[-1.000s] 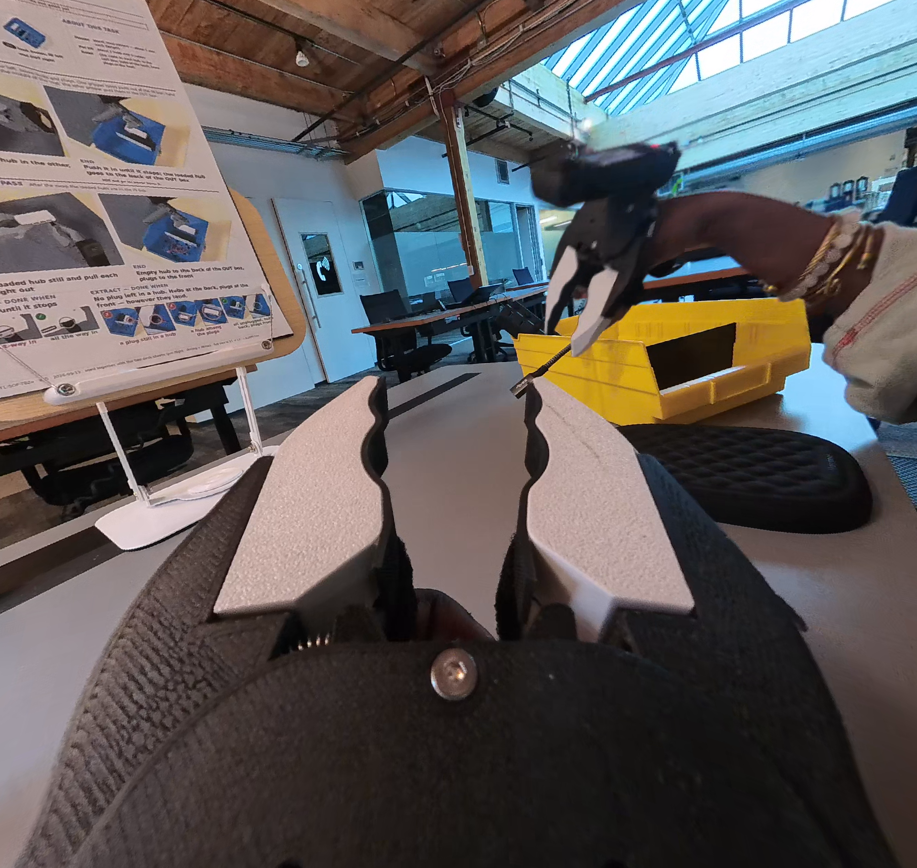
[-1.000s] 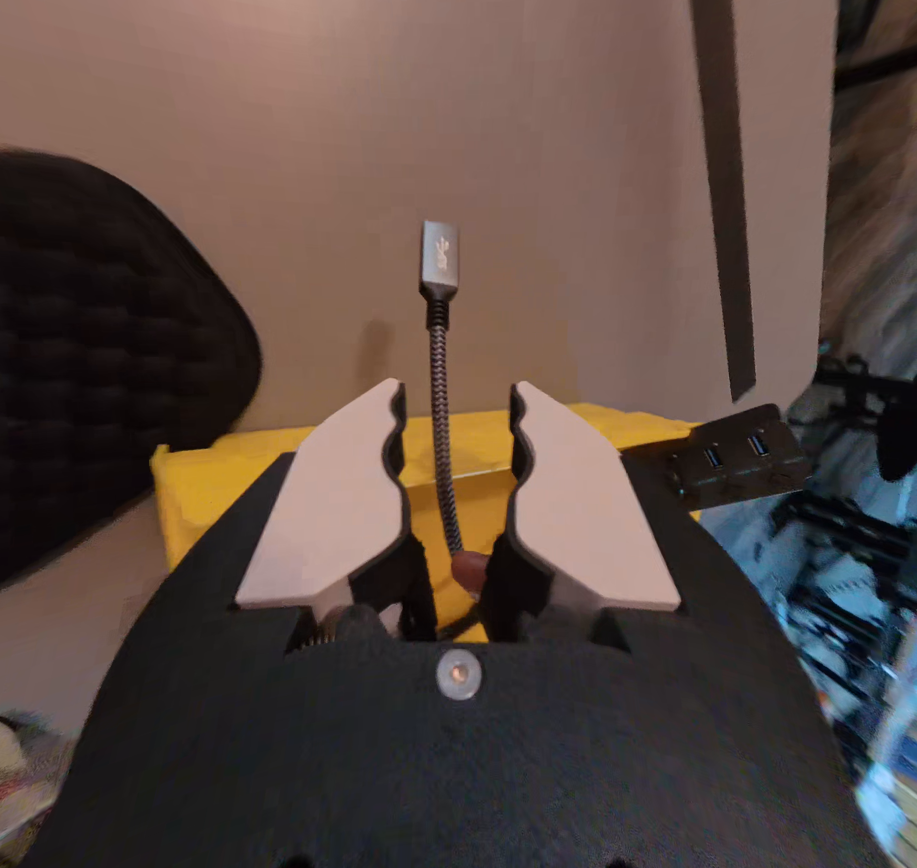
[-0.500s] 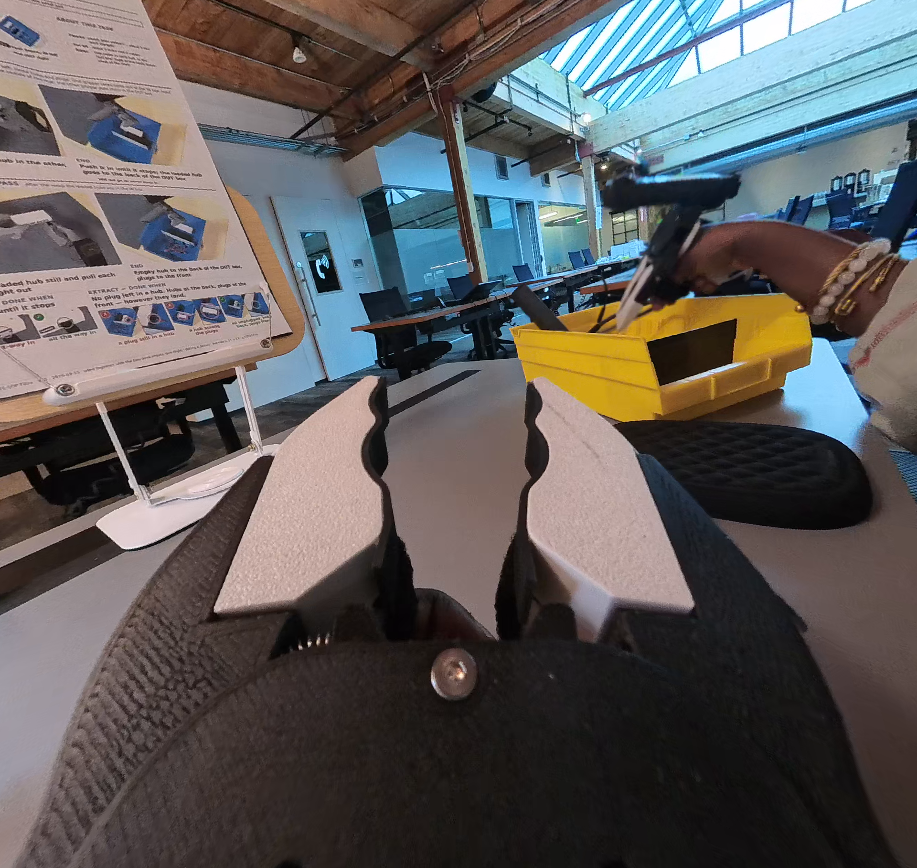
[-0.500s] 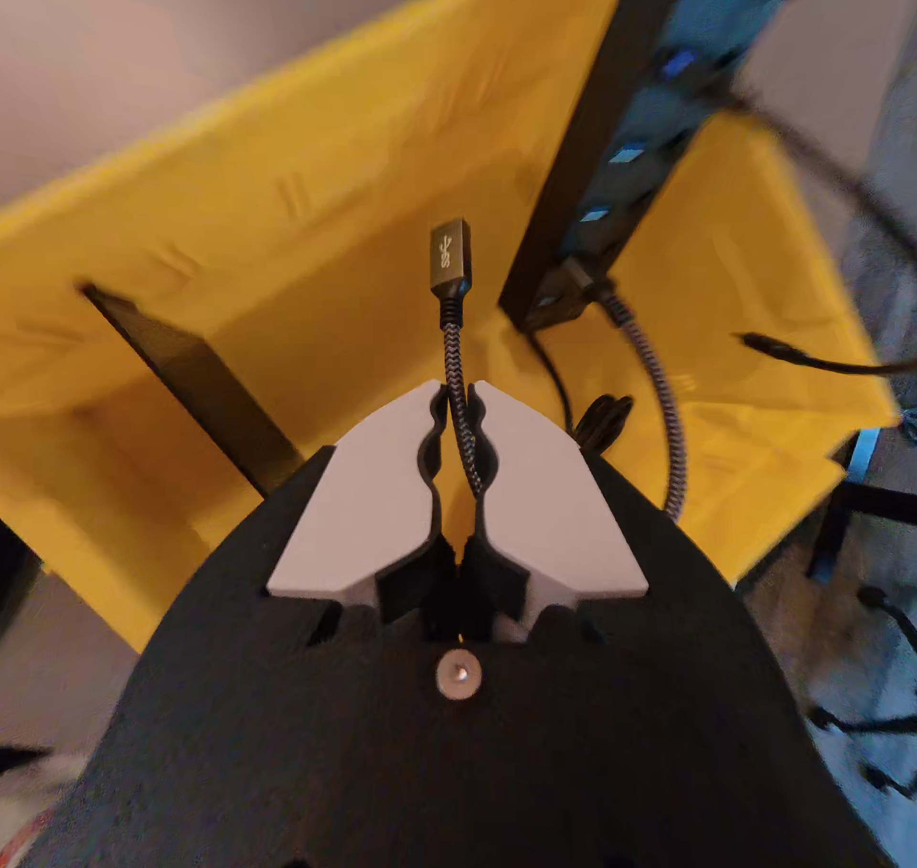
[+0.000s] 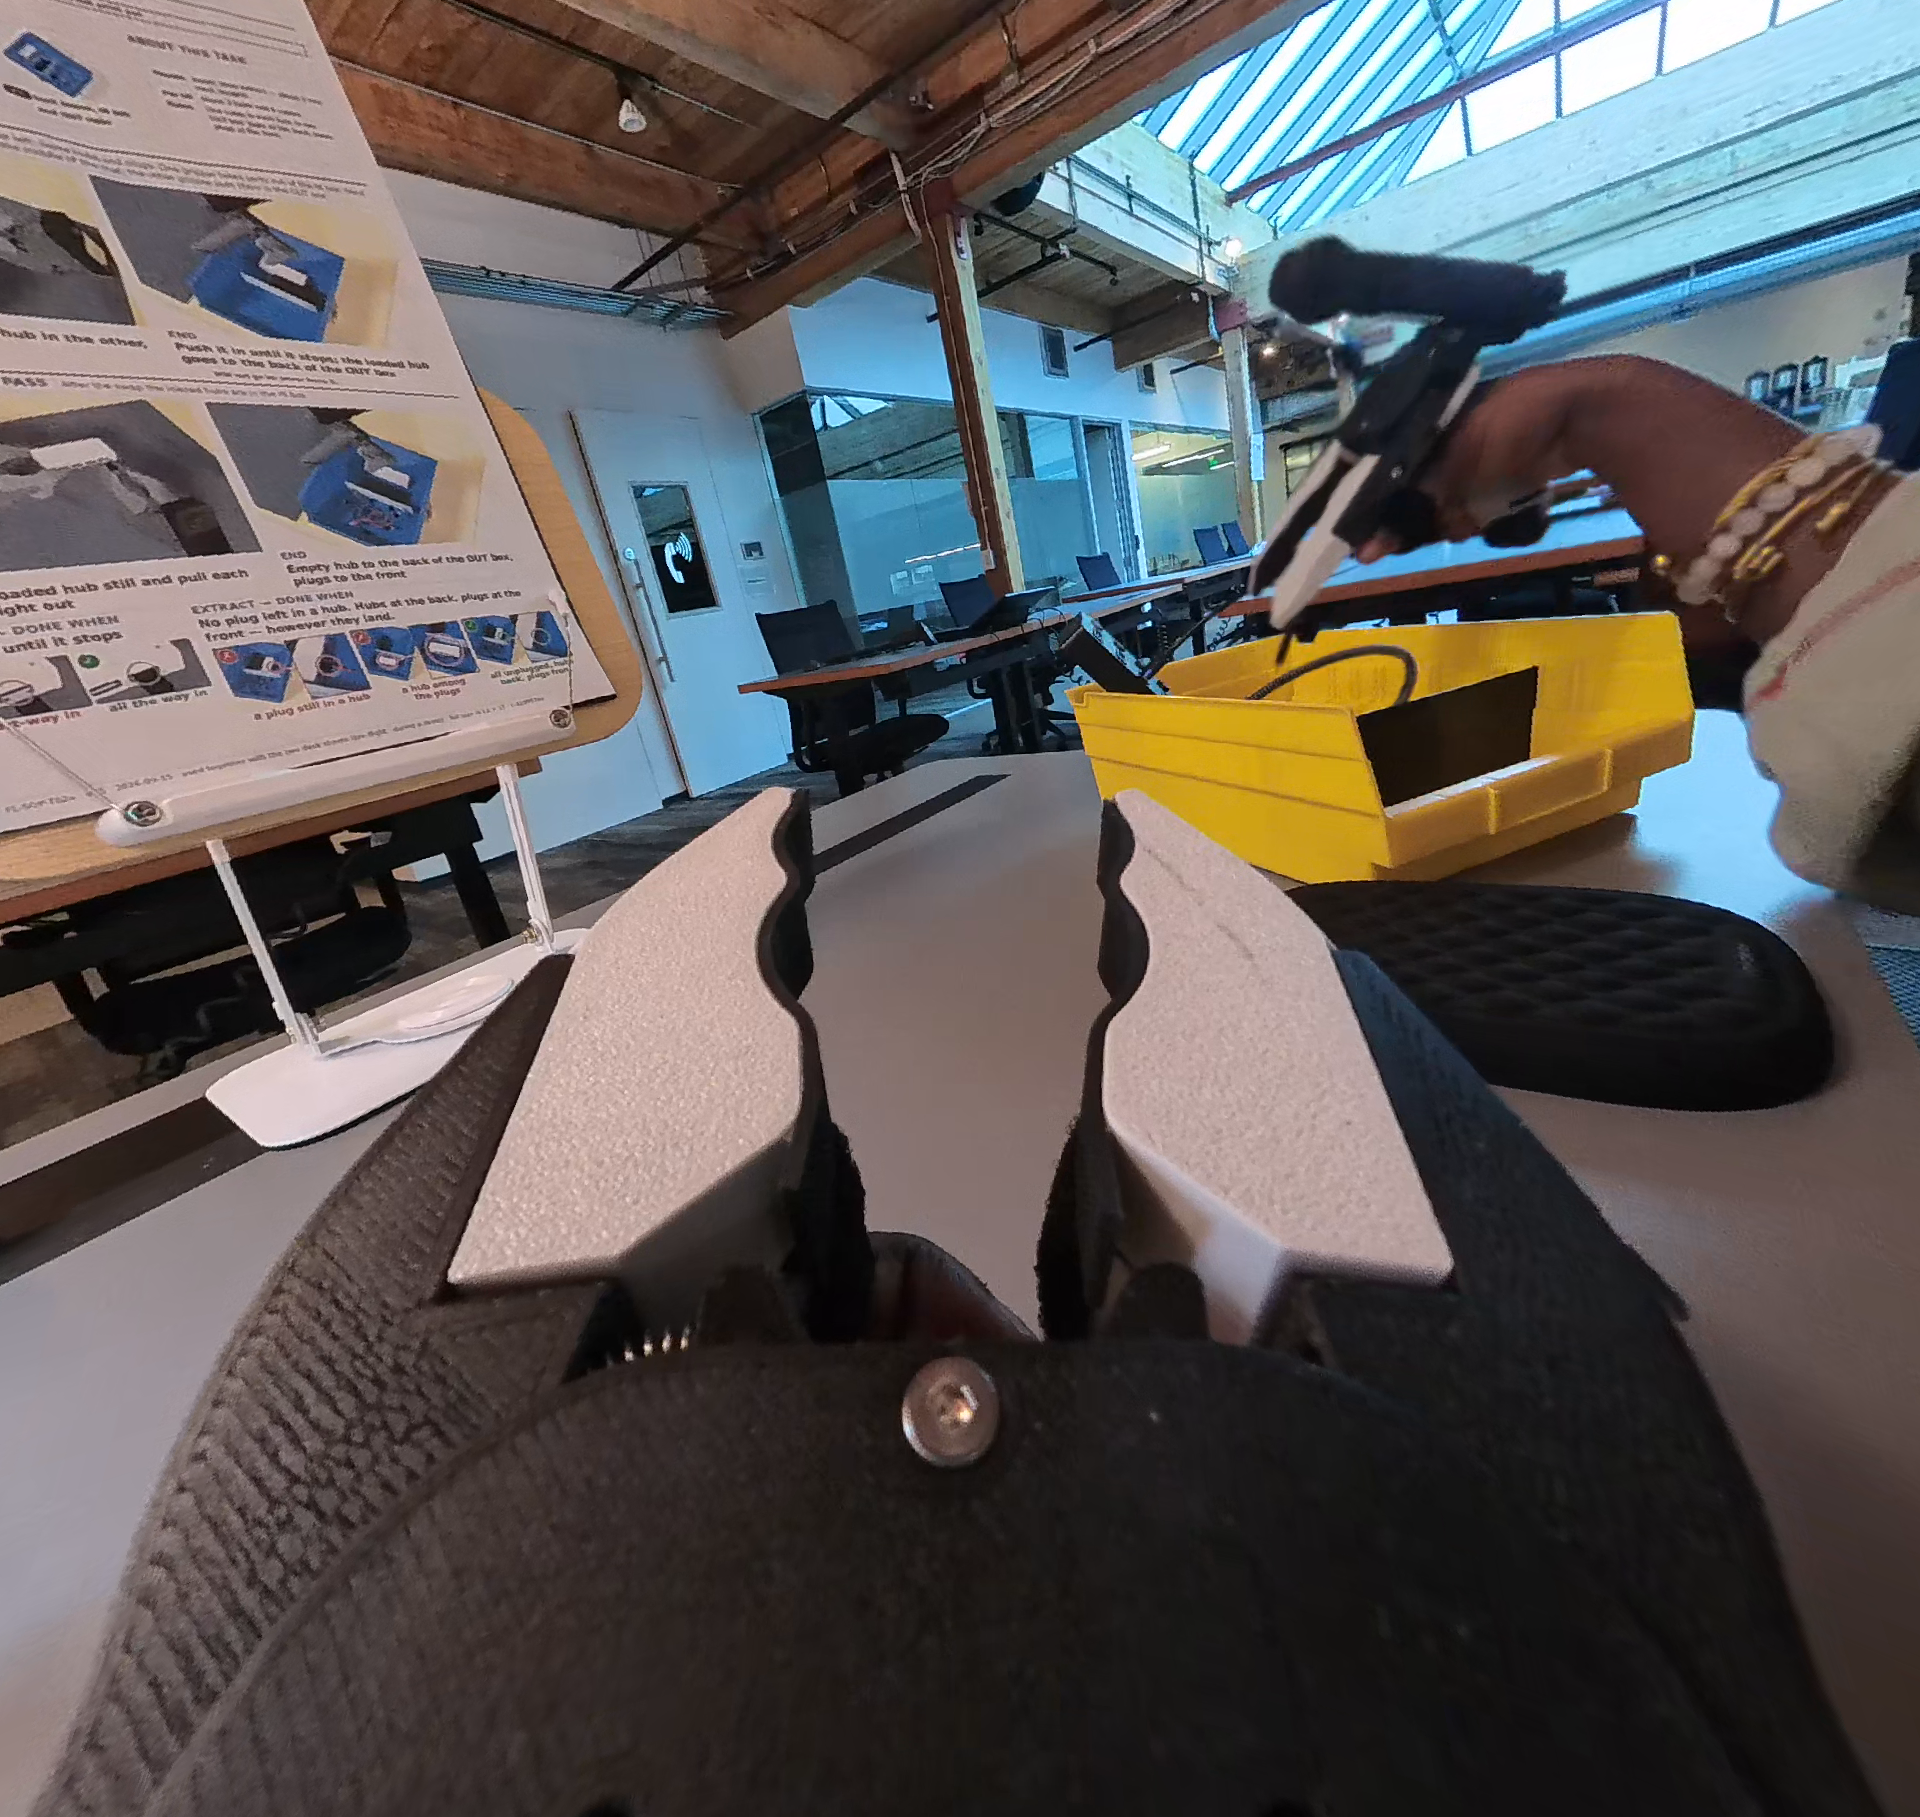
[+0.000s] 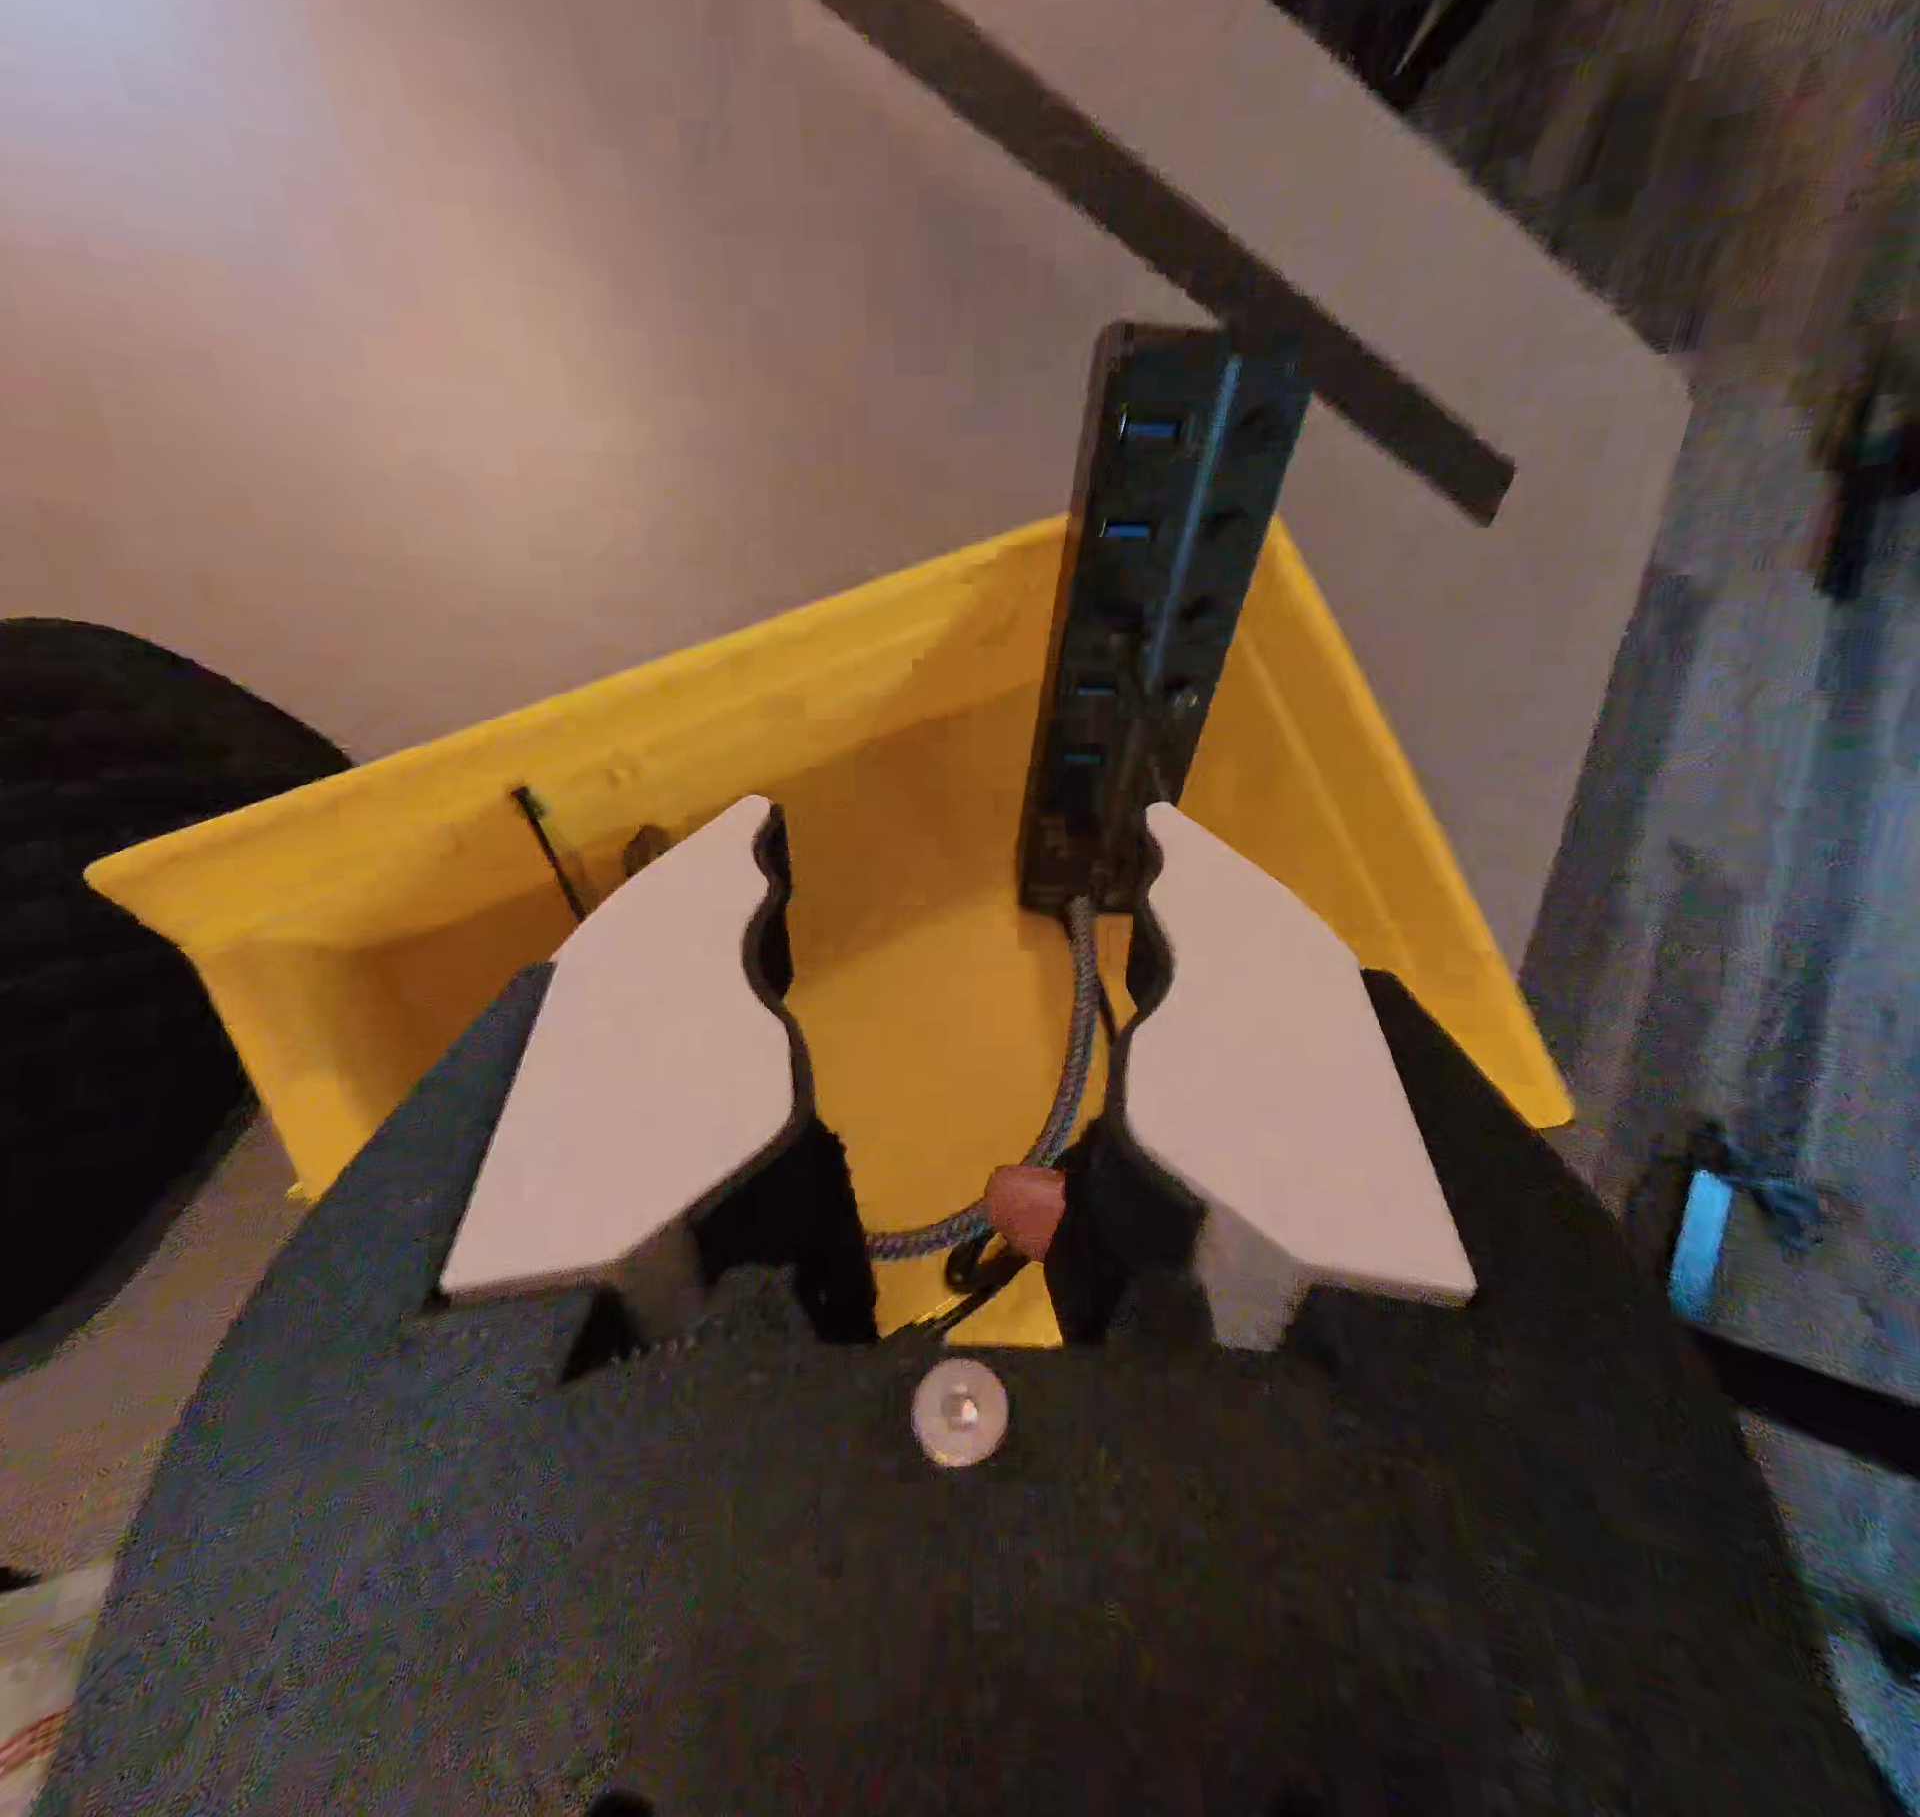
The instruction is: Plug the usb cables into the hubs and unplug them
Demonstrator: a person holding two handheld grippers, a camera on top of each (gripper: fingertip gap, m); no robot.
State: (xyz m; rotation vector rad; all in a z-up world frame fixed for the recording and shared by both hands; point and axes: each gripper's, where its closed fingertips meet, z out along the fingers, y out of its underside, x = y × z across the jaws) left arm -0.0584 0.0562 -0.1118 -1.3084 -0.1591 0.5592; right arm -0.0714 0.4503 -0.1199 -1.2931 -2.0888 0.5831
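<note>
Left wrist view, lower centre: left gripper [image 5: 951,920], grey wavy-edged fingers spread apart, nothing between them, low over a pale grey tabletop [image 5: 935,1092]. Right of centre: black quilted oval pad [image 5: 1579,998] lying flat on the tabletop. Left edge: white printed instruction sheet on a wooden board with a white stand [image 5: 239,396]. Right of centre, beyond the pad: yellow plastic open-fronted bin [image 5: 1299,770], a thin black cable [image 5: 1340,666] arching above its rim. Upper right: right gripper [image 5: 1283,609], held by a hand with beaded bracelets [image 5: 1538,458], tips pointed down over the bin.

Right wrist view, lower centre: right gripper [image 6: 961,837], fingers parted and empty. Between the finger bases, lower centre: grey braided usb cable [image 6: 1075,1040] curving up the bin floor, clear of both fingers. Centre right: long black multi-port usb hub [image 6: 1153,614] leaning upright against the wall of the yellow bin [image 6: 727,728], the cable meeting its lower end. Upper half: tabletop [image 6: 520,261], a dark strip [image 6: 1143,229] crossing it diagonally. Left edge: black pad [image 6: 94,936].
</note>
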